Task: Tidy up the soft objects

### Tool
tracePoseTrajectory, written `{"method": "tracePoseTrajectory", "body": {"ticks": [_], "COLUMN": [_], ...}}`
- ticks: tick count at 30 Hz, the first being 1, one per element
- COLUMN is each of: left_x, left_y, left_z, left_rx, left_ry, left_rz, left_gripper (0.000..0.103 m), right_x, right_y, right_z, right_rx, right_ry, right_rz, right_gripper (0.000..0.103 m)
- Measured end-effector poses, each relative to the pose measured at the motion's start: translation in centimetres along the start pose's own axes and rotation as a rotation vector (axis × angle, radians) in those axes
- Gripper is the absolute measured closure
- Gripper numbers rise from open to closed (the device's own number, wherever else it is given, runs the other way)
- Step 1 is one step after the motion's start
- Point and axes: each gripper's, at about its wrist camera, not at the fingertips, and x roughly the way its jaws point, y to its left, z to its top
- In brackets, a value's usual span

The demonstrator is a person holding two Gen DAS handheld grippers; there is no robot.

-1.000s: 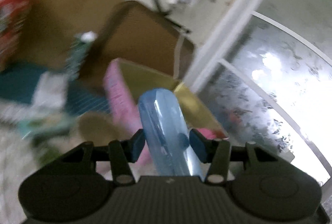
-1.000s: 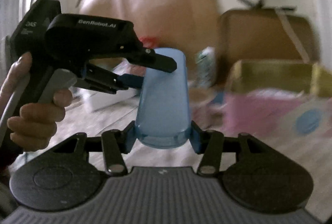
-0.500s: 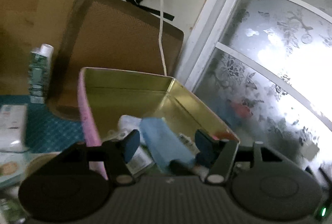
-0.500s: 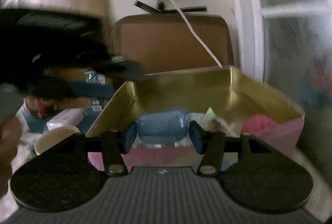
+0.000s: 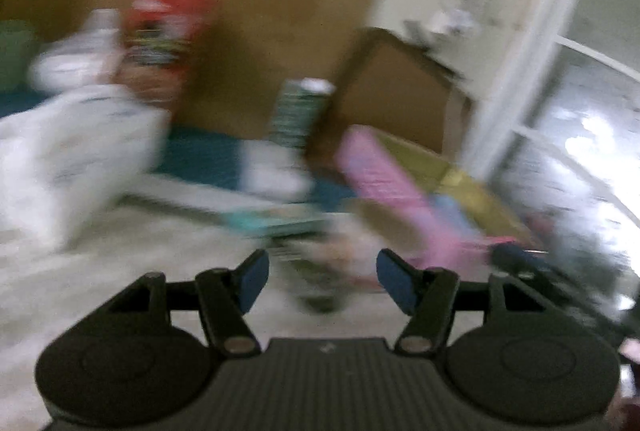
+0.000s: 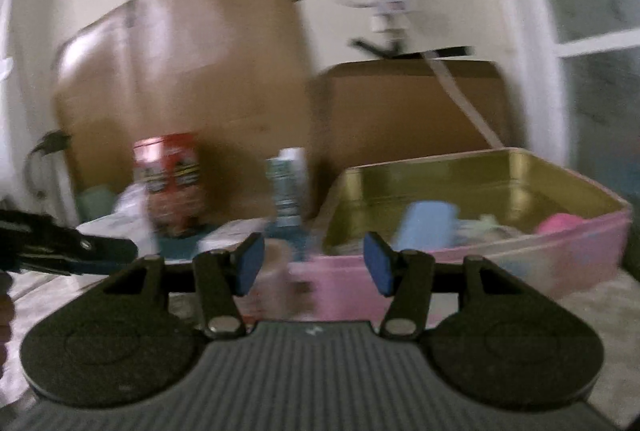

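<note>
Plainly, both claws are empty. The left gripper (image 5: 322,281) has its blue pads spread with only blurred floor clutter showing through the gap, and the right gripper (image 6: 312,263) likewise stands with its pads apart, nothing pressed between them.

The task's thing, a pale blue, rounded, soft-looking tube or pouch (image 6: 426,225), lies inside the pink-walled tin box with a gold interior (image 6: 500,255). In the right wrist view it sits at about one o'clock from the claw, just behind the near pink wall, with a pink soft lump (image 6: 560,224) further along at two to three o'clock and pale crumpled items between them. In the left wrist view the same box shows at three o'clock, too smeared to read its contents well.

Judging by its look, the blue piece is light and squashy, with a smooth, possibly slick skin. It should yield under the pads rather than resist, so a grip across its middle, on the narrower width, seems safest; a pinch near a rounded end could let it squirt out. It does not look fragile.

Outside the box, at eleven o'clock in the right wrist view, stand a red printed canister (image 6: 170,183) and a green-and-white carton (image 6: 286,191) against a brown cardboard sheet (image 6: 180,79). White soft packs (image 5: 76,151) lie at ten o'clock in the left wrist view, probably further candidates; they look bulky but light.
</note>
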Motion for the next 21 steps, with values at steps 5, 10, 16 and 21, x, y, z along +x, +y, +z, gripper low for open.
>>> {"method": "tracePoseTrajectory", "body": {"ticks": [5,10,16,21], "left_x": [-0.8,-1.2,-2.1,-2.3], "left_y": [5.5,7.4,8.0,8.3], "left_z": [-1.3,-1.6,-1.9,-2.0], "left_rx": [-0.065,-0.149,-0.186,-0.207], "left_ry": [-0.017,-0.059,-0.118,-0.139], "left_rz": [0.146,0.082,0.036,0.012], "left_gripper": [0.042,0.038,0.038,0.033], "right_x": [2.6,5.0,10.9,15.6], "right_y": [4.8,7.8,12.5,14.8], "right_z": [-0.2,0.1,0.2,-1.3], "right_rx": [-0.07,-0.113,-0.347,-0.575], "right_ry": [0.087,0.166,0.293,0.391], "right_rz": [0.112,0.161,0.178,0.128], "right_gripper": [0.045,0.045,0.046,0.049]}}
